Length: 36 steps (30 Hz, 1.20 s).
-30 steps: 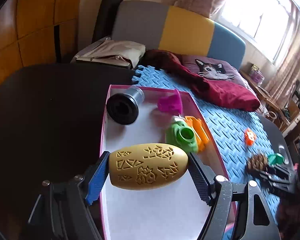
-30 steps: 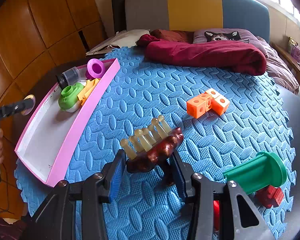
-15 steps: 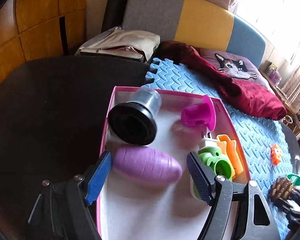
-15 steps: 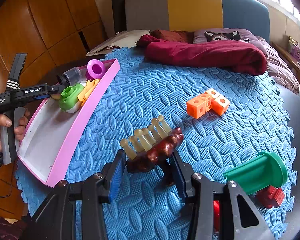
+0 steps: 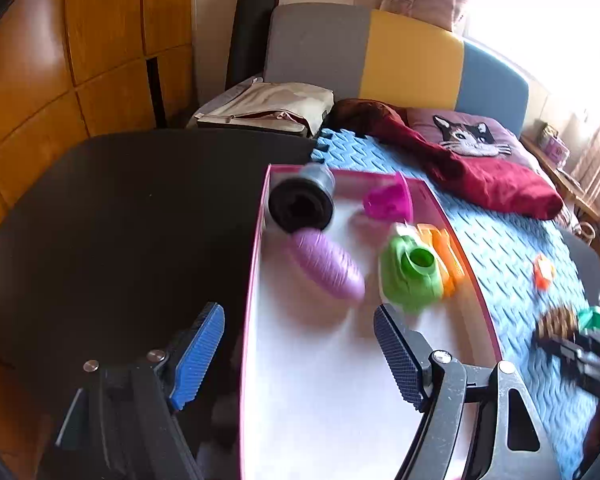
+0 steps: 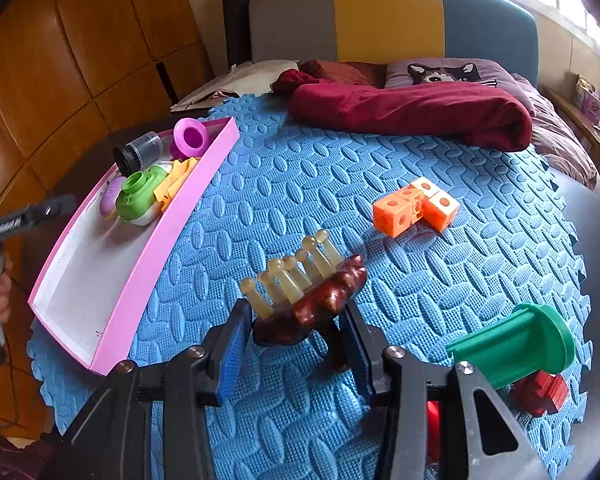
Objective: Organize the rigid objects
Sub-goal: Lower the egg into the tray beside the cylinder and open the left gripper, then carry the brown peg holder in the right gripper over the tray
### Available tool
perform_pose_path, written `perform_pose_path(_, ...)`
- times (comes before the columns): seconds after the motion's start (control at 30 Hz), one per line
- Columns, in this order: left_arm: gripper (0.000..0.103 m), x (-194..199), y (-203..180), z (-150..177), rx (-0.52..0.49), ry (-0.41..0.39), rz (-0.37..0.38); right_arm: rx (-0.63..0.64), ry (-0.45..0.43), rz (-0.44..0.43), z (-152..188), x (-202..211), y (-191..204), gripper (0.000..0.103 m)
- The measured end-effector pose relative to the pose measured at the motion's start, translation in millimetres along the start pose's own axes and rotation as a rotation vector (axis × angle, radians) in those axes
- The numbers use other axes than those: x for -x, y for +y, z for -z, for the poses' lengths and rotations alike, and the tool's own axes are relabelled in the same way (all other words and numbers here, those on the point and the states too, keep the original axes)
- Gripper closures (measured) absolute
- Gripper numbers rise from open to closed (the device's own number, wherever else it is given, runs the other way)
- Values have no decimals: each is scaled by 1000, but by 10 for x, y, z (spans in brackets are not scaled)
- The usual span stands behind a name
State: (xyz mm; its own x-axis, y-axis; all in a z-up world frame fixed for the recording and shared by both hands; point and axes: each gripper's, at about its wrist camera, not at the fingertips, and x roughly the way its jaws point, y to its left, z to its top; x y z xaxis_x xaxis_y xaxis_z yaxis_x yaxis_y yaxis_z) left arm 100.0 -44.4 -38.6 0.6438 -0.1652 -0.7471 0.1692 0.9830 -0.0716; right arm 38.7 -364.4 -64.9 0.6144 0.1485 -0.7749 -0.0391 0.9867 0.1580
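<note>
A blue foam mat [image 6: 300, 184] covers a dark table [image 5: 120, 220] beside a bed. The purple egg [image 5: 326, 266] lies in the pink tray [image 5: 254, 280], beyond the left gripper [image 5: 300, 352], which has let go and pulled back. The right gripper [image 6: 296, 344] still clamps the brown rack [image 6: 312, 308].

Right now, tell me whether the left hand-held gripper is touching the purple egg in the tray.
Apart. The left wrist view shows the left hand-held gripper open, with bare tray floor between its fingertips and the purple egg.
</note>
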Motion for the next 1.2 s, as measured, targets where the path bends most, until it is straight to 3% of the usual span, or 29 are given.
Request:
perform_pose_path(0.2, 25, 253, -102, 265, -21, -3, 7, -41, -6, -7, -6, 1, -35, 57)
perform_pose_path(0.63, 25, 481, -221, 419, -62, -34, 6, -65, -36, 4, 21, -6, -29, 57)
perform_pose_path(0.83, 25, 487, -237, 472, -67, -26, 3, -49, -91, 72, 72, -23, 66, 56)
perform_pose_path(1.0, 25, 488, -243, 499, -67, -23, 8, 45, -135, 214, 119, -71, 272, 57)
perform_pose_path(1.2, 25, 501, -267, 513, -76, -25, 12, 45, -132, 209, 112, -84, 252, 57)
